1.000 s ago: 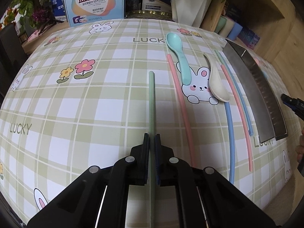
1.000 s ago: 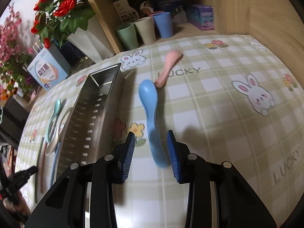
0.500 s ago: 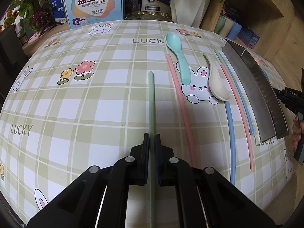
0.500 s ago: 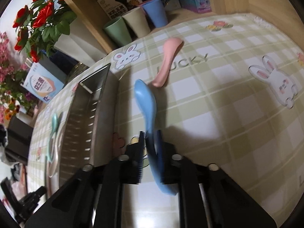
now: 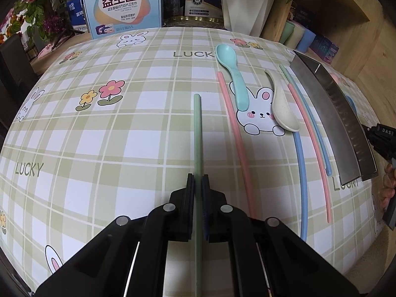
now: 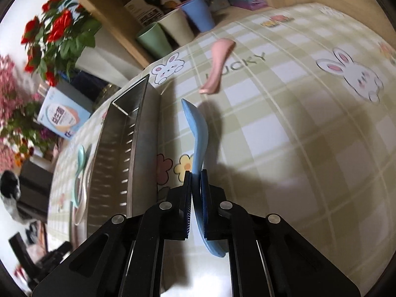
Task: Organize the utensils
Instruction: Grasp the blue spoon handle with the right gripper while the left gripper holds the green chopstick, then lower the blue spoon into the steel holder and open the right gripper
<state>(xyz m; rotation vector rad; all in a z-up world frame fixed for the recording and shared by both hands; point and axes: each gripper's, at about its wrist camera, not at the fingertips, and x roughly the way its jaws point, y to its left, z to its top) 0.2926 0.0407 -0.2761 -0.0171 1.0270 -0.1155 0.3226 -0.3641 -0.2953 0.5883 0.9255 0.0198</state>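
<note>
The left gripper [image 5: 197,185] is clamped tight on a green chopstick [image 5: 197,133] that lies straight ahead on the checked tablecloth [image 5: 111,136], left of a pink chopstick [image 5: 235,143]. The right gripper [image 6: 196,175] grips the handle of a blue spoon [image 6: 198,133], turned on edge just beside the metal tray [image 6: 138,153]. A pink spoon [image 6: 217,64] lies beyond it.

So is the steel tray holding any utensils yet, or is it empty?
Empty as far as visible: the steel tray shows bare perforated metal. Its near end is hidden behind the right gripper.
</note>
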